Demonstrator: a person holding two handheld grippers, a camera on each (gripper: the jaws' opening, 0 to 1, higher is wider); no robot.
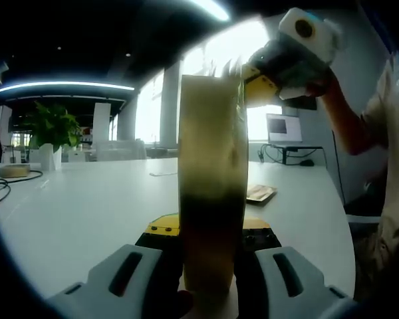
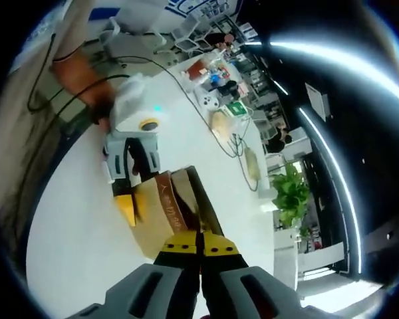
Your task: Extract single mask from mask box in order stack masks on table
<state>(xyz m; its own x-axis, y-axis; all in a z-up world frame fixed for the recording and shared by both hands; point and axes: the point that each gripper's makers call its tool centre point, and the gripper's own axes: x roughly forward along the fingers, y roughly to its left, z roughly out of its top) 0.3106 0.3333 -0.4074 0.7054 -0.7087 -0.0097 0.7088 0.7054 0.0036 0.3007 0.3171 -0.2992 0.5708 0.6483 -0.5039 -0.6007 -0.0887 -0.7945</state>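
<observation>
Box (image 1: 211, 199) stands upright on the table (image 1: 86, 206), clamped between the left gripper (image 1: 209, 259) jaws; contents can't be seen. Right gripper (image 1: 269, 76) reaches in at the box top from the right in the left gripper view, a hand (image 1: 322, 83) behind it. In the right gripper view the right gripper (image 2: 200, 242) jaws are pressed together over the brown box (image 2: 163, 212), possibly pinching a thin mask edge; can't confirm. Printing on the box side is unreadable. That view also shows the left gripper (image 2: 130, 159) at the far side of the box, cables (image 2: 206, 119), a plant (image 2: 291, 193).
</observation>
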